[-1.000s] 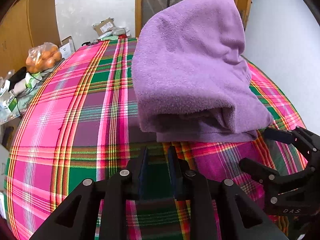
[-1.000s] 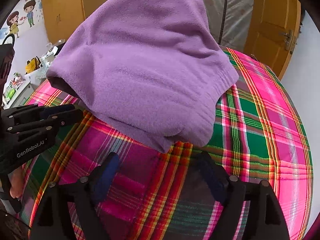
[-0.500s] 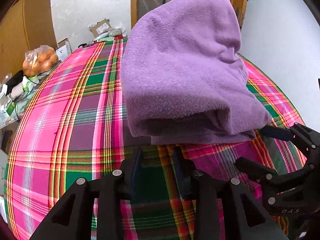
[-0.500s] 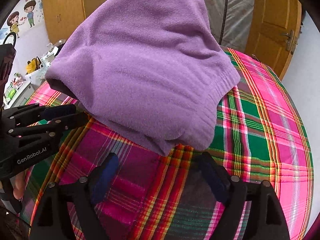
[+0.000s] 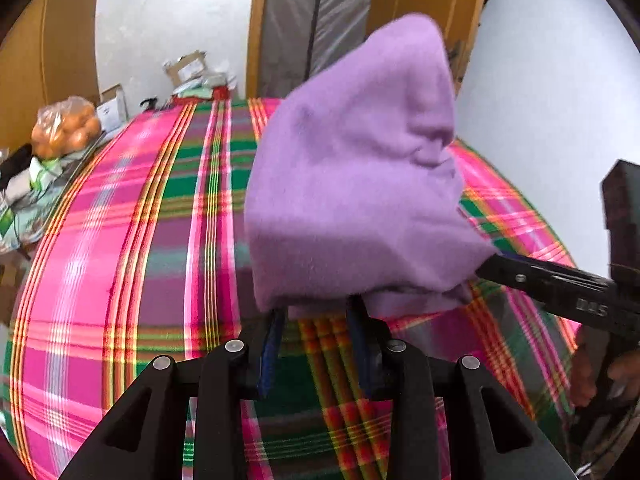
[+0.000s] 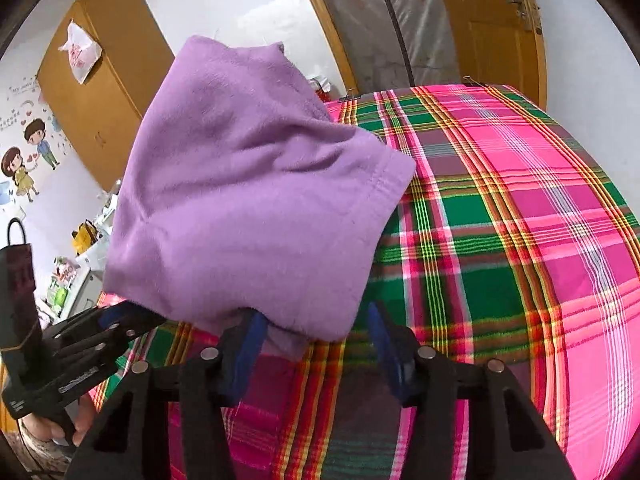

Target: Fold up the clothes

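On the plaid-covered worktop [image 5: 132, 240] lies a folded purple fleece garment [image 5: 352, 184], its near edge lifted off the pink, green and red cloth. Both wrist views show it bunched into a soft heap.

From the left wrist view, the left gripper [image 5: 316, 320] has its blue-padded jaws partly parted, their tips tucked under the garment's near hem; whether the pads press the fleece cannot be told. The jaws have just been opening. The same view shows the right gripper [image 5: 496, 266] coming in from the right, its tips against the garment's lower right corner, with "DAS" embossed on its black body.

From the right wrist view, the right gripper's jaws stand apart around the garment's hanging near corner; they have just been closing, with fleece between them, the left pad touching it and the right pad clear. Here the left gripper [image 6: 120, 316] appears at lower left, reaching under the fleece, a hand [image 6: 60, 424] holding it.

Only the left wrist view shows a clear plastic bag of oranges [image 5: 64, 126] and cardboard boxes [image 5: 188, 70] beyond the worktop. Only the right wrist view shows a wooden wardrobe [image 6: 108, 80], a cartoon wall sticker [image 6: 28, 160] and a wooden door [image 6: 500, 20].
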Demonstrator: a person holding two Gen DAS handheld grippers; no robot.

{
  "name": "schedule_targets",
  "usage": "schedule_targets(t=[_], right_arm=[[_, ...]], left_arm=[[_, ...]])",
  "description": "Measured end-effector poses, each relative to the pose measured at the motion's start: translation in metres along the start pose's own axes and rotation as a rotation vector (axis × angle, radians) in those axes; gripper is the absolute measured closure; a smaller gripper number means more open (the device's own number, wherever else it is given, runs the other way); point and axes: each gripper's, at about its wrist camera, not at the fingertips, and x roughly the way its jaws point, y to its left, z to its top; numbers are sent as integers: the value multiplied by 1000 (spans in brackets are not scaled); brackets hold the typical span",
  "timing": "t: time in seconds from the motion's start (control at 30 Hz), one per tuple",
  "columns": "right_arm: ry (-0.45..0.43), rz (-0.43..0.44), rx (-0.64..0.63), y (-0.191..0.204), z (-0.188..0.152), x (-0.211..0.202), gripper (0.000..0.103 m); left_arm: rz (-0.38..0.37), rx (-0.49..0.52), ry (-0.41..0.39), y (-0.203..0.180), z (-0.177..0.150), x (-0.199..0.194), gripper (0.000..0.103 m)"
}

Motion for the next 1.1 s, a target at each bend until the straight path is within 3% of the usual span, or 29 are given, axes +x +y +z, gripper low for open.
schedule_targets(t=[0.27,0.37,0.57,0.8,1.1], right_arm=[[1,0,-5,-7,14,13,53],[-37,-9,-14,-5,17,10,74],[-153,-6,-38,7,31,-10,75],[-245,100,-99,35,64,-20,75],[-234,251,-116,85,67,-8,75]], left_arm=[[48,0,-25,5,10,-7,70],[47,-18,-45,9,15,-13,70],[61,-5,-79,12,22,-24,70],[55,-1,-134,16,28,-45,70],[37,-14,-188,21,30,-68,70]])
